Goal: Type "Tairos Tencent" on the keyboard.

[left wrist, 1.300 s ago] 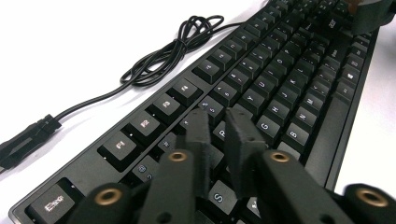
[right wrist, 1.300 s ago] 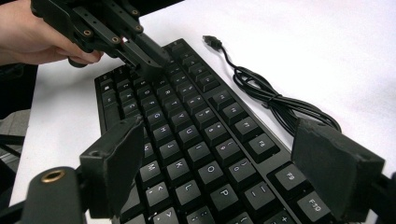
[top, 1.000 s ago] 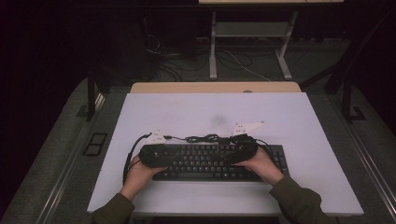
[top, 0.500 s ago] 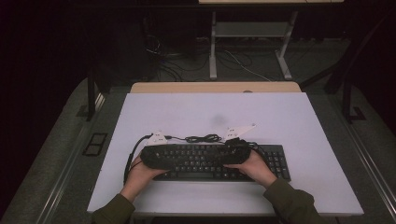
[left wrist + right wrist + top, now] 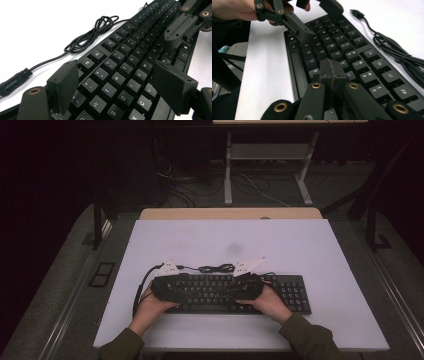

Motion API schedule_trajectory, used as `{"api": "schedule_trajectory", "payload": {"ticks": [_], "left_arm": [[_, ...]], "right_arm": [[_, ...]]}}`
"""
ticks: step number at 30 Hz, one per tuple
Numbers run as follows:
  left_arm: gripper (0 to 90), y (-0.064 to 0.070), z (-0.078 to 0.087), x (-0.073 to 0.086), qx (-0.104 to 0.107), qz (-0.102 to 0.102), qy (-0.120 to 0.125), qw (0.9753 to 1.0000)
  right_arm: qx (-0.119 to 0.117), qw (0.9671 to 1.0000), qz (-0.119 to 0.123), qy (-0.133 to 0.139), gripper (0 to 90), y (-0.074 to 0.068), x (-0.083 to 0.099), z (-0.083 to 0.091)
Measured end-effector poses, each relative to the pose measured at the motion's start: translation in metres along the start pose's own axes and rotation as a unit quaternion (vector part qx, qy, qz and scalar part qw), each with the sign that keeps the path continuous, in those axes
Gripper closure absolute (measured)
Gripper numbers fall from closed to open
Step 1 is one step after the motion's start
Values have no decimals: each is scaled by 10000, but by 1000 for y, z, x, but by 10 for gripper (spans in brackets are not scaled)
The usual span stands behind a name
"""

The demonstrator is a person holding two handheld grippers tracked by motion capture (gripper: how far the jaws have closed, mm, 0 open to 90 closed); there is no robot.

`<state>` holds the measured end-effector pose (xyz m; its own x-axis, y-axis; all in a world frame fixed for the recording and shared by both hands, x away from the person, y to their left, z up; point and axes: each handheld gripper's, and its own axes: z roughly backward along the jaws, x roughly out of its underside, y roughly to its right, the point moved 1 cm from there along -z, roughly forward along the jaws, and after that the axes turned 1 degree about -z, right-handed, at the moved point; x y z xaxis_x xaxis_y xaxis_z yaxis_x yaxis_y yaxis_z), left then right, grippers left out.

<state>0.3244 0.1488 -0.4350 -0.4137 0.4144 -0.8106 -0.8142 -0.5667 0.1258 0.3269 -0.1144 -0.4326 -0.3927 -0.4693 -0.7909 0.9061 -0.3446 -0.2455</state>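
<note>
Keyboard (image 5: 240, 292) was black, keys with pale legends. Its coiled cable (image 5: 90, 33) black too. Table (image 5: 225, 245) top was white with a tan strip along the far edge. Both grippers' jaws were black with brass-coloured rivets. Sleeves (image 5: 310, 340) were olive green.

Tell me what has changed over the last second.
The right gripper slid leftward along the keyboard, from near its right part toward the middle, closer to the left gripper. Its jaws are now pressed together over the keys; nothing is held. The left gripper stayed at the keyboard's left end, jaws open. The keyboard and its coiled cable stayed where they were.
</note>
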Motion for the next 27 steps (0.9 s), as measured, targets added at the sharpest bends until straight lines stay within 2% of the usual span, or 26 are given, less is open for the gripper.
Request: {"api": "schedule_trajectory", "payload": {"ticks": [16,27], "left_arm": [[207,0,0,0,-10,5,-2,10000],[207,0,1,0,-29,-5,3,10000]], "right_arm": [[9,9993,91,-349,891,-7,4,-17],[40,9990,91,-434,891,-7,5,-20]]}}
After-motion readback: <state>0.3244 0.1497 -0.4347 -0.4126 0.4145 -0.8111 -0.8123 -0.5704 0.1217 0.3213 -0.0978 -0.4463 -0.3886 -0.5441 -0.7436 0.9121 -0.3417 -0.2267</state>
